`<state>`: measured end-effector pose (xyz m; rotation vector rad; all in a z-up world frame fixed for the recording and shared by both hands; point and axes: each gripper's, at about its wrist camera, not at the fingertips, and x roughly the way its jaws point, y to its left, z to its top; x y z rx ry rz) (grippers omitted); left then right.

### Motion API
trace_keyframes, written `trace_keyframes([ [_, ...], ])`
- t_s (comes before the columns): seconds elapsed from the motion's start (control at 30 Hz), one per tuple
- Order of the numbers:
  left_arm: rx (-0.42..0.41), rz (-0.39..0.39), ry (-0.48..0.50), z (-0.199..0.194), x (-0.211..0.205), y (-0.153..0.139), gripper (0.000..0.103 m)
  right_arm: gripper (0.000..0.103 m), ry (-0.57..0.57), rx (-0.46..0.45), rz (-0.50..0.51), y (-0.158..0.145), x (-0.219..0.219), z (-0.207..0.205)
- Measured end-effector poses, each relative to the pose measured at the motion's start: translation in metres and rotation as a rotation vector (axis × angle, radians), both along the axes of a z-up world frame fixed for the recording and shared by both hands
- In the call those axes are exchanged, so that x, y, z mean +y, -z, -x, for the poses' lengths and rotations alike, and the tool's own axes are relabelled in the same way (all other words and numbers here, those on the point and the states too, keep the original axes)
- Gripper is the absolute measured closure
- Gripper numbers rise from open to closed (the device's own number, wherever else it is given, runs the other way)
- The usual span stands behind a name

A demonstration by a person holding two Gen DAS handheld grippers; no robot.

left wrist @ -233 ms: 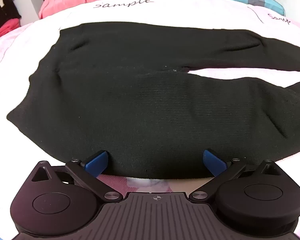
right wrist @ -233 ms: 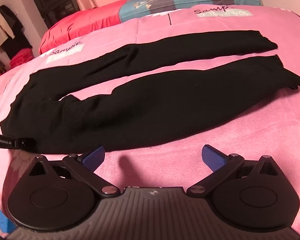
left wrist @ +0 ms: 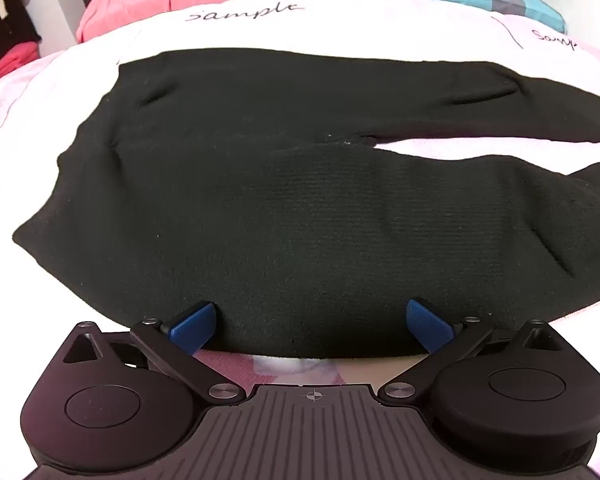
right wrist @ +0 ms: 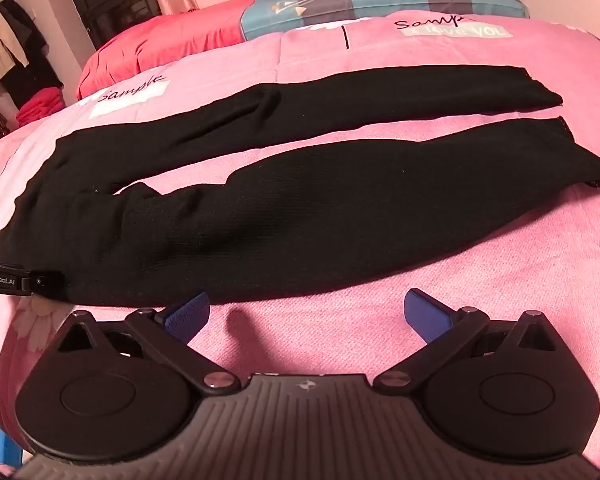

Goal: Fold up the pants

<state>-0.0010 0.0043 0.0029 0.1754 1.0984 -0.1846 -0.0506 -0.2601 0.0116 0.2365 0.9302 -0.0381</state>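
Your left gripper [left wrist: 311, 322] stands wide open, its blue fingers [left wrist: 192, 322] straddling the near edge of the black pants [left wrist: 284, 208] at the waist end. Your right gripper [right wrist: 306, 314] likewise gapes, empty, just short of the near leg; the pants lie flat across the pink bedspread [right wrist: 500, 280], legs slightly parted.

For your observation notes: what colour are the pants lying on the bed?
The pants are plain black, best seen whole in the right wrist view.

We count one pair of black pants [right wrist: 284, 208] with two legs on one bed [right wrist: 460, 280], two tongs, left tongs [left wrist: 310, 322] and right tongs [right wrist: 306, 316], and one striped pillow [right wrist: 380, 4] at the frame's top.
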Motion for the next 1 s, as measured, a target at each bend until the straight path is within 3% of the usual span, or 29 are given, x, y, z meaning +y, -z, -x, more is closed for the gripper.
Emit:
trace_keyframes([
  [0.47,-0.080,-0.072,0.040,0.010,-0.015,-0.032,0.000,0.000,-0.060,-0.017,-0.059,-0.007,0.013,-0.002],
  [1.0,-0.097,-0.094,0.051,0.014,-0.012,-0.029,0.000,0.000,-0.061,-0.013,-0.120,-0.008,0.011,0.000],
])
